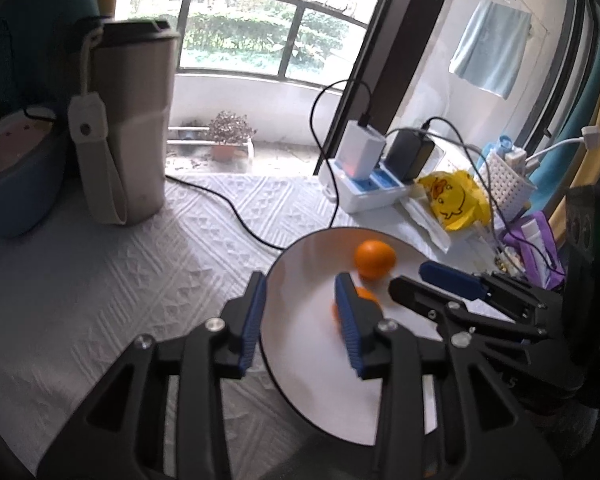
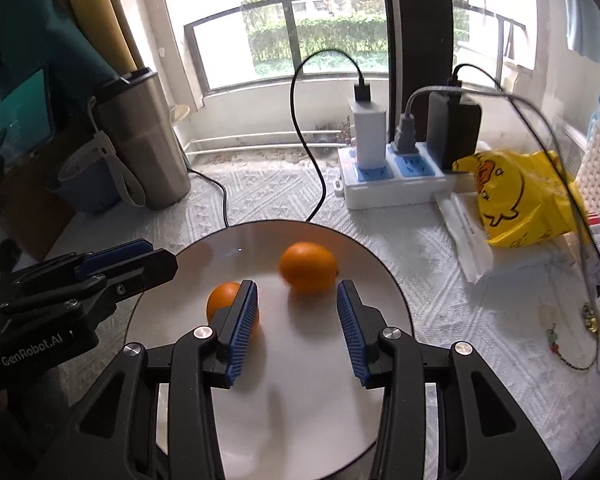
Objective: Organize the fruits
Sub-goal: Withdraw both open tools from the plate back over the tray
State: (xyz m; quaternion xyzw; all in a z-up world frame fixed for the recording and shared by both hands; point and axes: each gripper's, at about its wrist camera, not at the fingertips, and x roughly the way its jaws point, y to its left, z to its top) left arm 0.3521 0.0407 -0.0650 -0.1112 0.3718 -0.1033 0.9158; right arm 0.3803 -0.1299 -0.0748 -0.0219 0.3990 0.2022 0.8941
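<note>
Both grippers, left gripper [image 1: 300, 320] and right gripper [image 2: 297, 328], hung part open and empty over the plate [image 2: 340, 420], where two small round oranges, the far orange [image 2: 309, 266] and the near orange [image 2: 222, 304], looked light, firm and ready to roll, best pinched across the middle.

Left tool [image 1: 300, 304] of matte black linkage arms, ribbed blue finger pads [image 1: 350, 330], silver screw heads at pivots, right tool [image 2: 298, 318] same build, white "GenRobot.AI" lettering on left tool's housing, green indicator light
</note>
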